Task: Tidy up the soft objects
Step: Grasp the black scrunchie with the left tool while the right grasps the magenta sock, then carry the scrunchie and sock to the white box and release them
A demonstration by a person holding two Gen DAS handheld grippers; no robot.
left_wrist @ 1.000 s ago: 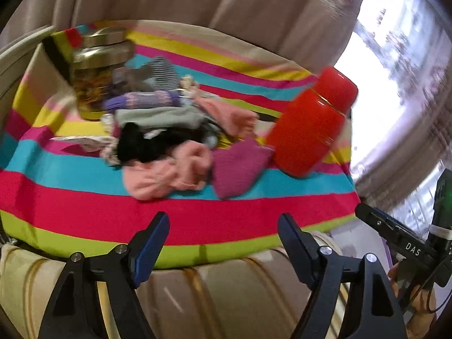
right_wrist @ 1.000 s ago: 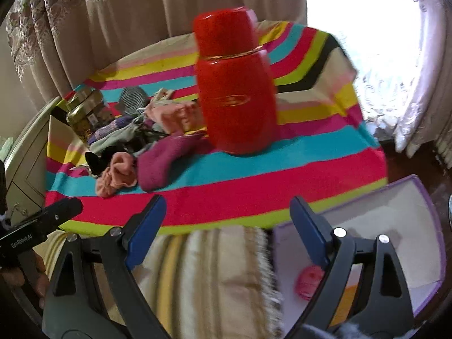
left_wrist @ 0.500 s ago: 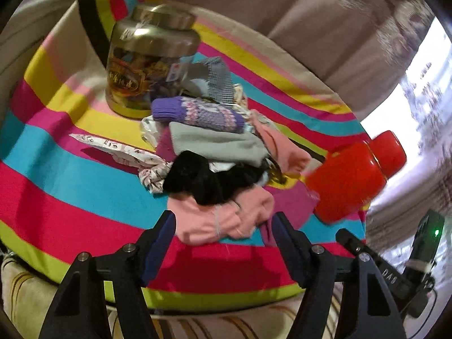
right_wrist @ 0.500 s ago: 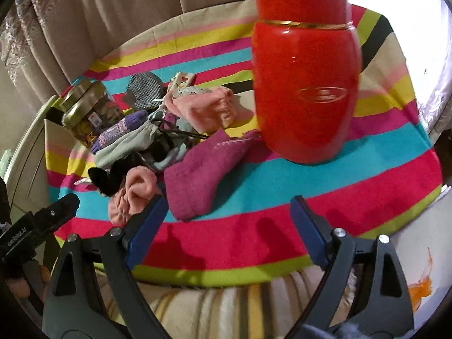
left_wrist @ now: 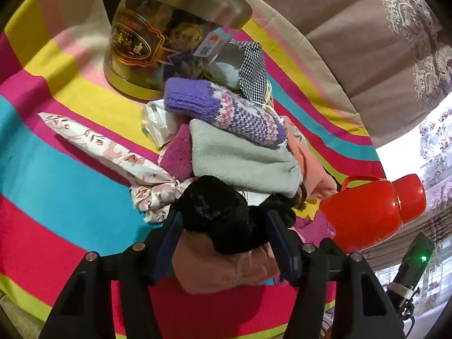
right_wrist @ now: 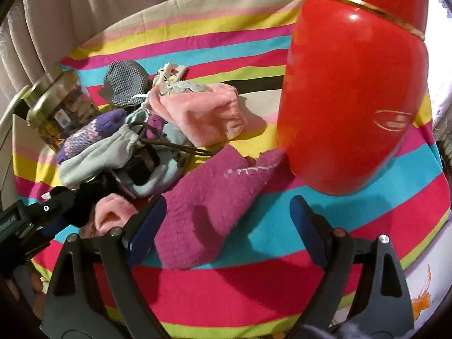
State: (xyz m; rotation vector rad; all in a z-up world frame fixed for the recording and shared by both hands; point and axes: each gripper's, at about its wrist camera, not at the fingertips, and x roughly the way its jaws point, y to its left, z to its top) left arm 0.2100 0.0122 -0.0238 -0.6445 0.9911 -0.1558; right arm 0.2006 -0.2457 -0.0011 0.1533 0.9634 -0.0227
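Note:
A heap of soft things lies on the striped tablecloth (left_wrist: 50, 175). It includes a black fluffy sock (left_wrist: 214, 206), a pink sock (left_wrist: 220, 268), a grey sock (left_wrist: 240, 163) and a purple knitted mitten (left_wrist: 220, 107). My left gripper (left_wrist: 223, 220) is low over the heap, and its jaws are closing. The black sock fills the gap between them, above the pink sock. My right gripper (right_wrist: 227, 217) stands open over a magenta sock (right_wrist: 214, 197), its left finger beside the sock's edge. Behind that lies a pink fluffy sock (right_wrist: 203, 115).
A glass jar with a gold lid (left_wrist: 158, 36) stands behind the heap. A red flask (right_wrist: 347, 93) stands right of the magenta sock. A patterned cloth strip (left_wrist: 113, 152) lies to the left. Curtains hang behind, and a white bin (right_wrist: 423, 296) sits below the table edge.
Both grippers came forward and down onto the table. The left jaws narrowed and now flank the black sock. The right jaws kept their width and reached the magenta sock.

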